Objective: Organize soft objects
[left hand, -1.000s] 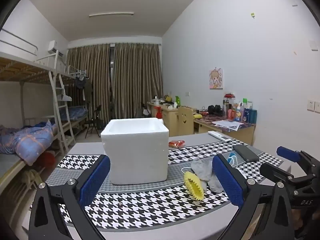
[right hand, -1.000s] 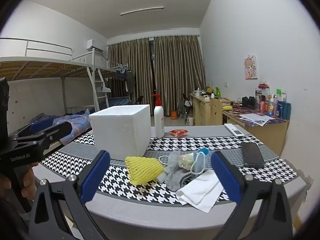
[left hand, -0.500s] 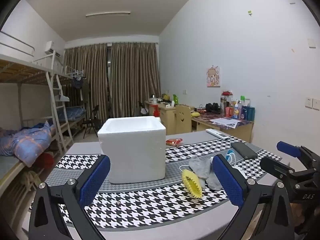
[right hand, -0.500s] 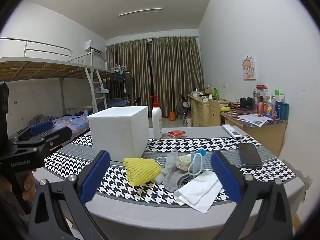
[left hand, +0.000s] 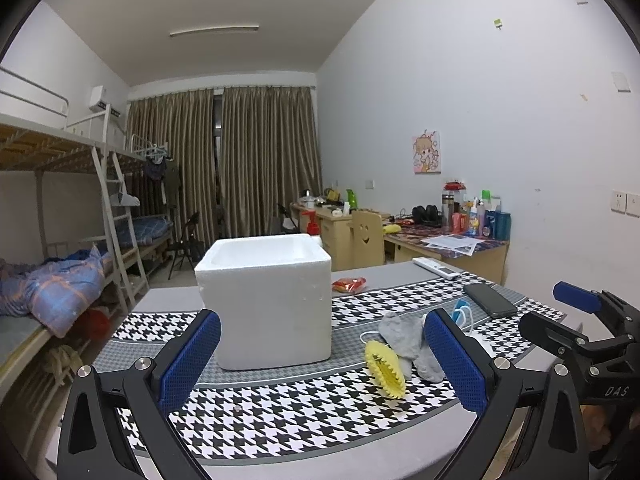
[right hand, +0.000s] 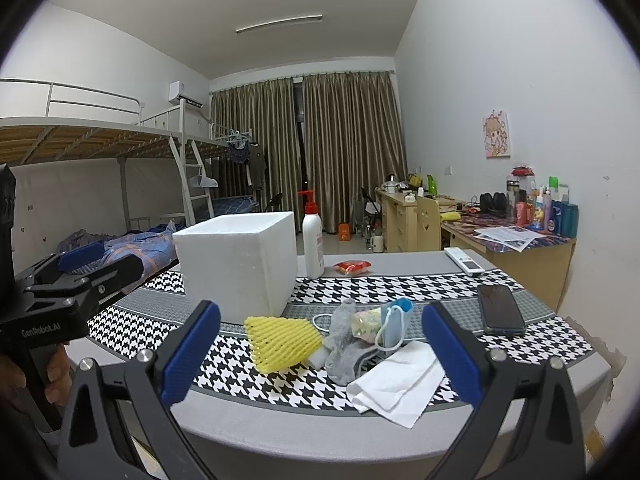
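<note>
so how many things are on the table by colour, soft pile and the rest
white: 4 – foam box, pump bottle, tissue, remote
yellow: 1 – foam net
grey: 1 – sock
blue: 1 – face mask
red: 1 – snack packet
black: 1 – phone
pale patterned: 1 – small bundle
total: 10

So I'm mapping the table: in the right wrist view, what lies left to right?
Foam box → yellow net → grey sock → white tissue → phone.
</note>
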### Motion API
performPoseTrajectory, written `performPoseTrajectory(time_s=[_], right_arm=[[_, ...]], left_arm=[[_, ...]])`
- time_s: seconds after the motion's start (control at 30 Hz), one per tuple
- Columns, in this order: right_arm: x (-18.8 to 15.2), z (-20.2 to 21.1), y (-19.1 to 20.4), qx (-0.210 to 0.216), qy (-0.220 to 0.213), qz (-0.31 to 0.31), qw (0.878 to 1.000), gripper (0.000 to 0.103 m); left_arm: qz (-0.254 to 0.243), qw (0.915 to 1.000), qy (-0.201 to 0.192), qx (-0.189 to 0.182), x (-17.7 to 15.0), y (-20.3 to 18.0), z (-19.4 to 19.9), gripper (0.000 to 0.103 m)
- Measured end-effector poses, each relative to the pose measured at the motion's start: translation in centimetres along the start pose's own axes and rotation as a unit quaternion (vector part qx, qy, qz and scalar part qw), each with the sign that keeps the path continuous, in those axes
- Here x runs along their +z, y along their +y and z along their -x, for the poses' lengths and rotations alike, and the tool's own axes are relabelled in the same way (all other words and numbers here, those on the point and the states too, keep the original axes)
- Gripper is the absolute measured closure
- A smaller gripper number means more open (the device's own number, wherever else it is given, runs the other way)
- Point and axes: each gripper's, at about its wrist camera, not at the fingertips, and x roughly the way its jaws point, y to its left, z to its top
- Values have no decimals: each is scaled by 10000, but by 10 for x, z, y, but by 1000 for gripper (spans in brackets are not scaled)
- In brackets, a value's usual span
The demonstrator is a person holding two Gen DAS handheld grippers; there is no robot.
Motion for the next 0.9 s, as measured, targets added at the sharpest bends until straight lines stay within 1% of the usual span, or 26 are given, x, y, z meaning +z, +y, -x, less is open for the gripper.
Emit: performPoseTrajectory(time_s=[0.3,0.37,0.47,0.9], right_arm=[[0,2,-4,-57,-45,-16,10000,1],[1,3,-5,-66,-66,-27,10000,1],[2,3,-6,-61,-79,-44,9999,1],[2,0,-2,-88,-40,5,10000,1]], left_arm=[[33,10000,38,-70,-2,-2,-6,1],[7,10000,-20,-46,-2,-3,-6,1],[37,9999,-13,-134,0,-2,-6,1],[99,9999,13,-70,0,0,-7,1]])
